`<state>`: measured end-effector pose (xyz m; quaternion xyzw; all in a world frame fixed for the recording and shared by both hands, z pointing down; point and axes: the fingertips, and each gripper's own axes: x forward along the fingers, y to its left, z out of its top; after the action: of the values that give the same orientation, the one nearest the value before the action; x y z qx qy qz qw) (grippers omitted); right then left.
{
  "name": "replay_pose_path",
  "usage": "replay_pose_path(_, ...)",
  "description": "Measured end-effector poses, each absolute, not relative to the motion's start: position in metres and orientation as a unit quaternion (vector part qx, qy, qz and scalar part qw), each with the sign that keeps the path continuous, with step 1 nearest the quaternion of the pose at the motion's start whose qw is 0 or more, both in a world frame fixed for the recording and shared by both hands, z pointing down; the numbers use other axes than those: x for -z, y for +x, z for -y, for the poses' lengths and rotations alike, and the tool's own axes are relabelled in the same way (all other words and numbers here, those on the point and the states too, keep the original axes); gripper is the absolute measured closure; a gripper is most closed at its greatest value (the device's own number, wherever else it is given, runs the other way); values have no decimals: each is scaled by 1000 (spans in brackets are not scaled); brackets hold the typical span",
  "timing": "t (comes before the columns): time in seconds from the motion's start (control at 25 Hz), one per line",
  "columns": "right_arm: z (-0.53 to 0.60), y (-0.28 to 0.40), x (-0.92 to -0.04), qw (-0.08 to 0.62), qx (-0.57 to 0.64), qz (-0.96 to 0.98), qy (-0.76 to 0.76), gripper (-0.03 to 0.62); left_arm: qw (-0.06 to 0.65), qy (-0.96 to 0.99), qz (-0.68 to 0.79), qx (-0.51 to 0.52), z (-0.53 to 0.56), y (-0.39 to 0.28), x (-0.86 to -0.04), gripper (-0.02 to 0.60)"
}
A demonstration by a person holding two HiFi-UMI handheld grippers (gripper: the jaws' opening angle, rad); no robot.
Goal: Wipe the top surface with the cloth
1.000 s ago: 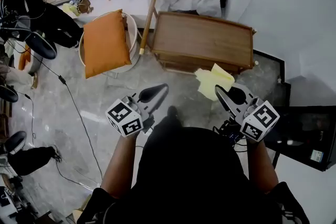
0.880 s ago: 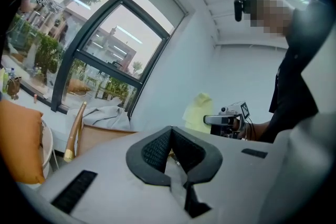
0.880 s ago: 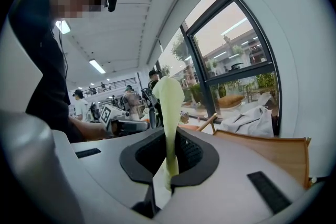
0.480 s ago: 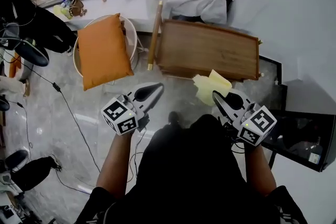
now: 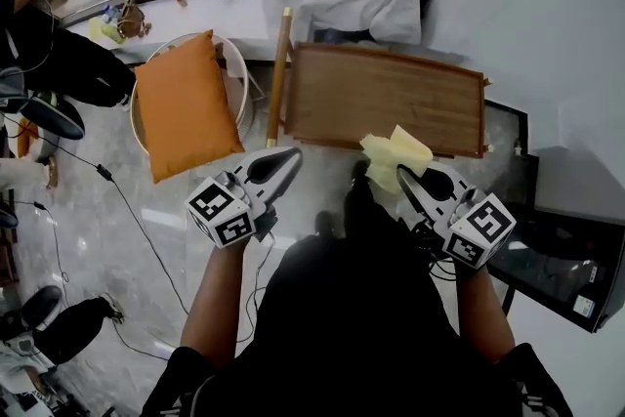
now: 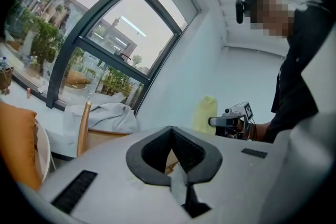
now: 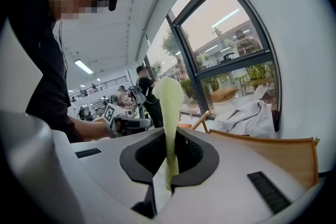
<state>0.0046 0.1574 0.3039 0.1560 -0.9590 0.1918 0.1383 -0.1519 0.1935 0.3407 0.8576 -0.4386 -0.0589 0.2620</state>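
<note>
Now the right gripper [image 5: 404, 176] has its jaws clamped on the yellow cloth [image 5: 395, 154]. The cloth's long axis runs straight out from them, its free end over the wooden table's [image 5: 391, 93] near edge. The left gripper's [image 5: 285, 158] jaws are closed on nothing.

We see a pale yellow cloth [image 5: 395, 157], a brown wood-grain counter [image 5: 391, 93], an orange cushion [image 5: 186, 103], and black-and-white square markers on the left tool [image 5: 291, 154] and the right tool [image 5: 403, 174].
</note>
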Motion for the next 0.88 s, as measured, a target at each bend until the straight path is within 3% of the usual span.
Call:
replay_pose_path(0.4,-42,2,-299,96,-192,972,98,562,220,831,510,24,-92,-172,-308,572)
replay_pose_path(0.88,33,-34,-297,72,-198,977,25,562,233,796,558,-12,-45,-183,-292,572)
